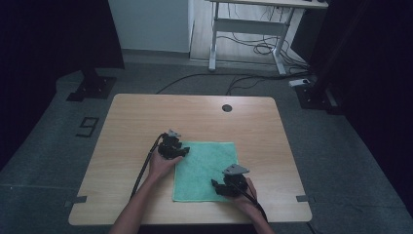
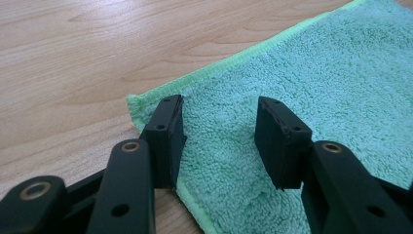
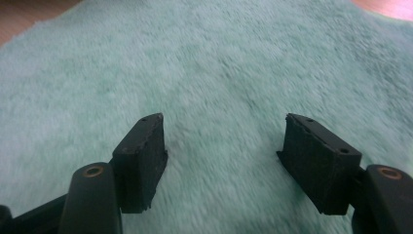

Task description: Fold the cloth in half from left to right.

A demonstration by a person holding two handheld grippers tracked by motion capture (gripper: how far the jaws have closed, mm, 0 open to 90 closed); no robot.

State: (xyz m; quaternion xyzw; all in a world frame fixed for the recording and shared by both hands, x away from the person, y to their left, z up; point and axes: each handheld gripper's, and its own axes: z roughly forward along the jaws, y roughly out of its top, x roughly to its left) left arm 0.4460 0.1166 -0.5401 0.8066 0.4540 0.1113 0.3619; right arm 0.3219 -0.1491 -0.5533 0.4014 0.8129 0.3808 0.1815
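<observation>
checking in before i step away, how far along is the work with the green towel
Done: nothing much; the green towel lies spread flat and unfolded on the table. In hand: the left gripper sits open at the towel's corner, and the right gripper hangs open over the cloth. Left: gripping it and whatever handling follows, probably folding.

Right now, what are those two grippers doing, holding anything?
Left gripper: open, jaws apart over a corner of the green towel, holding nothing.
Right gripper: open above the towel, holding nothing.
</observation>
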